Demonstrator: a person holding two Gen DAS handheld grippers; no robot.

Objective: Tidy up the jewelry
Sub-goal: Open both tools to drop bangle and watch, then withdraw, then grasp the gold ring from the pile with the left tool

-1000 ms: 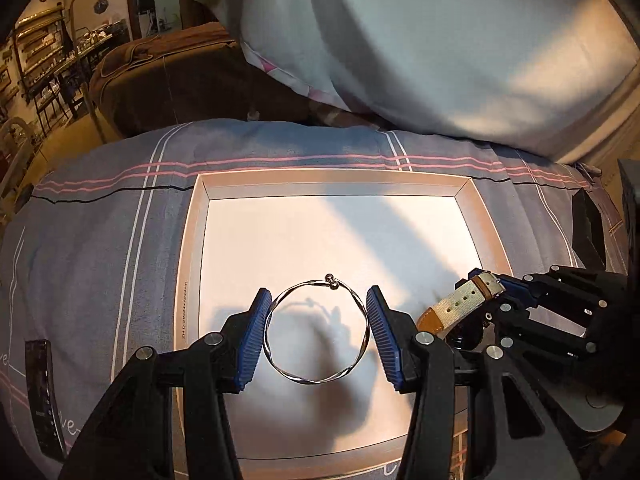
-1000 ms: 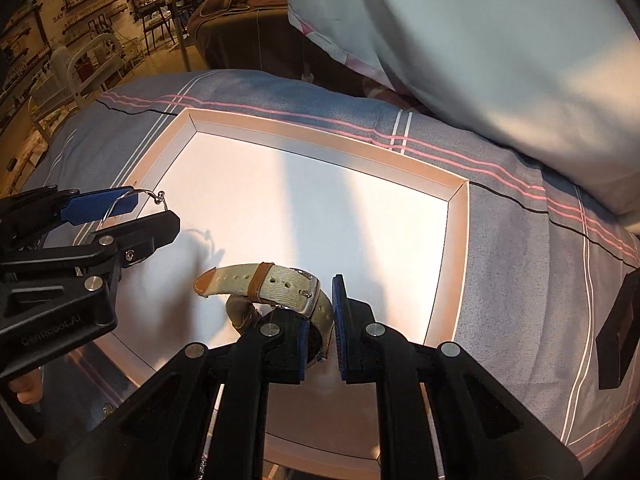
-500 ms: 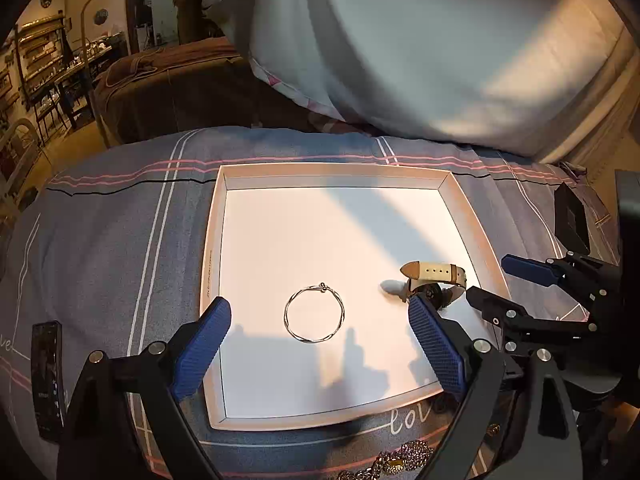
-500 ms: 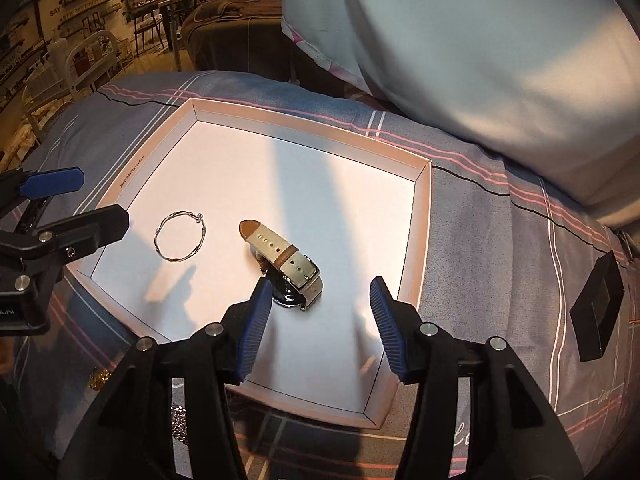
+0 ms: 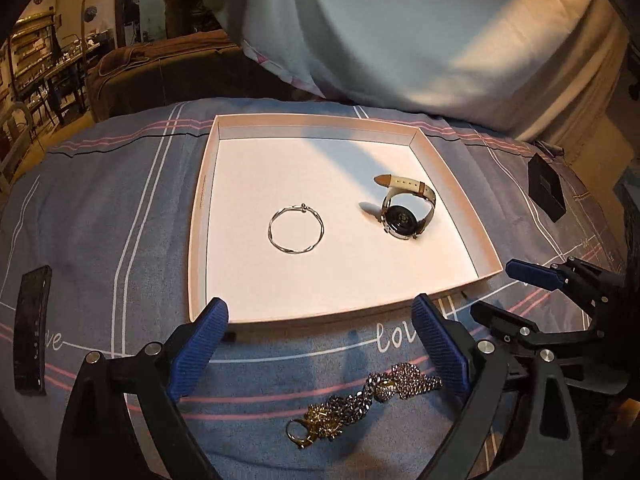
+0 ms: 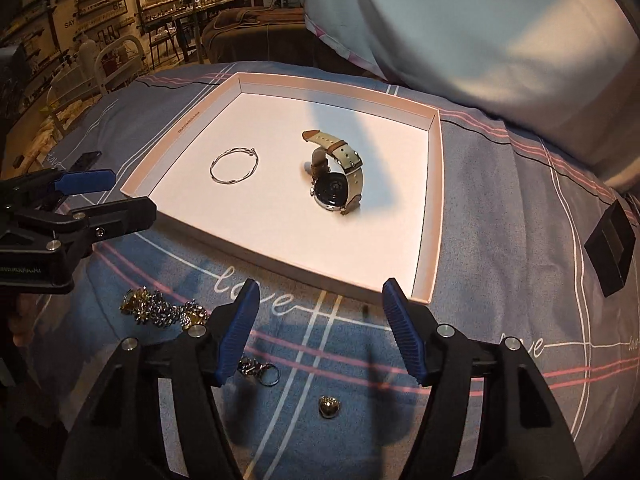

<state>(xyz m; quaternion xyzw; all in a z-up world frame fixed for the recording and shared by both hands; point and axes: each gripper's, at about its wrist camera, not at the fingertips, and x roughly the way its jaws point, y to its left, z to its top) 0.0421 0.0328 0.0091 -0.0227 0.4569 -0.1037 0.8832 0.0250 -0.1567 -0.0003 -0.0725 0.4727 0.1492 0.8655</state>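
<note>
On the bed (image 5: 100,208), going from its left side to its right, you have a dark flat phone-like slab (image 5: 31,326) lying near the left edge of the grey striped cover, well apart from everything else. Next comes your left gripper (image 5: 320,344), held over the near edge of the bed; its fingers (image 5: 200,344) are spread wide with nothing between them, and they have only just been opening. Right under it, on the cover just in front of the tray's near rim, lies a heap of chain jewelry (image 5: 360,404), gold and dark links tangled together. The shallow pale tray (image 5: 200,216) sits in the middle of the bed, and inside it the thin silver bangle (image 5: 296,230) lies flat left of centre, clear of the walls. To its right, apart from the bangle and nearer the tray's right wall, the watch (image 5: 404,212) stands on its side with its dark case back facing you and its cream strap curled over it. Your right gripper (image 6: 320,332) hangs over the cover just outside the tray's near right corner; its fingers (image 6: 238,332) stand apart, empty, and they too have just been opening. Below it on the cover you can see a small key-ring-like loop (image 6: 260,370) and a small gold heart charm (image 6: 329,407). Farther right, near the bed's right edge, a small black box (image 6: 612,244) rests on the cover. A large pale pillow (image 5: 440,28) lies across the far edge of the bed behind the tray.
</note>
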